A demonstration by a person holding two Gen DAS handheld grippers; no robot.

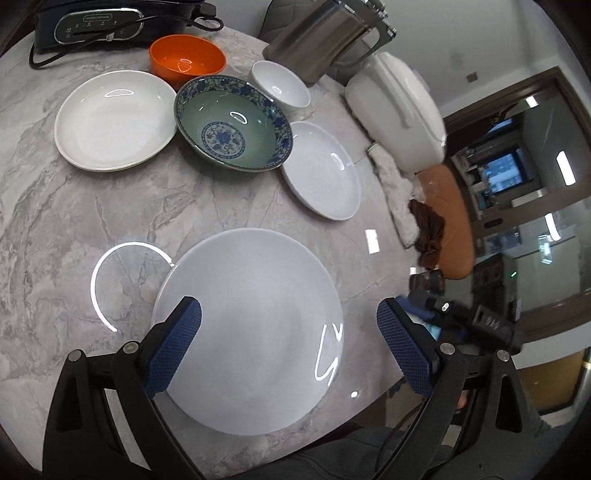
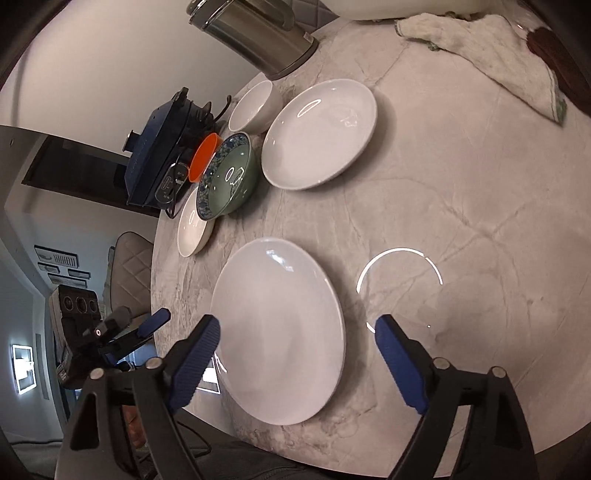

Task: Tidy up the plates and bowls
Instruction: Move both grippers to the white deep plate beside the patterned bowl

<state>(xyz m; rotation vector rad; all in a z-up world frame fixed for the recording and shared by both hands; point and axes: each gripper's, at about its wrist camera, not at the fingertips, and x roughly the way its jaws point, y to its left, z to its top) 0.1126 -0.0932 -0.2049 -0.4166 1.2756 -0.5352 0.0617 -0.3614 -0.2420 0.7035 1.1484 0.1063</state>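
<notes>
A grey marble table carries a large white plate near its front edge. Farther back lie a white plate, a blue-patterned bowl, another white plate, a small white bowl, an orange bowl, a steel kettle, a dark cooker, a white pot and a white cloth.

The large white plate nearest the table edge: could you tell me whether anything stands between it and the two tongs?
Nothing visible does. The large white plate lies alone on the marble table, directly below the open left tongs and right tongs. The other dishes, including the blue-patterned bowl, sit farther back.
</notes>
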